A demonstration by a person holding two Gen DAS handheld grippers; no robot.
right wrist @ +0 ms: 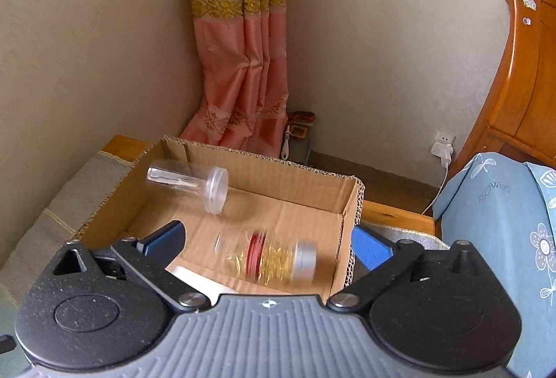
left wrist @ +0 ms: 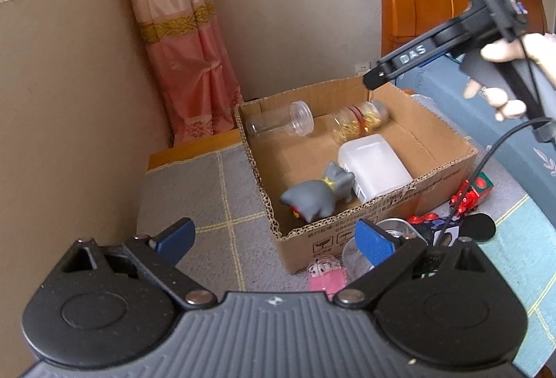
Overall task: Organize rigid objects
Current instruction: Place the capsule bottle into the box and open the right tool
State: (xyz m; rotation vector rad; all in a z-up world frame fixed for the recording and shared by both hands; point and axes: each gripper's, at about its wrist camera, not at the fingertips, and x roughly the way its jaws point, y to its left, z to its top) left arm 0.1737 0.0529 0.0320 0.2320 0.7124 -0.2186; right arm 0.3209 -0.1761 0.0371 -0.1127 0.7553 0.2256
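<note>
A cardboard box (left wrist: 382, 211) sits on a grey cloth. Inside lie a clear plastic jar (left wrist: 281, 123), a jar of gold bits with a red band (left wrist: 359, 121), a white plastic container (left wrist: 373, 167) and a grey toy cat (left wrist: 318, 197). My left gripper (left wrist: 274, 240) is open and empty, low before the box's near corner. My right gripper (right wrist: 267, 242) is open and empty above the box; the gold jar (right wrist: 267, 260) lies blurred between its fingers, below them. The clear jar (right wrist: 189, 183) rests at the box's far wall.
Outside the box near its front lie a pink toy (left wrist: 326, 275), a clear cup (left wrist: 378, 242), a black polka-dot item (left wrist: 451, 227) and a red-green toy (left wrist: 472, 192). A wooden headboard (right wrist: 521, 107), a blue cushion (right wrist: 500, 225) and a pink curtain (right wrist: 243, 72) stand around.
</note>
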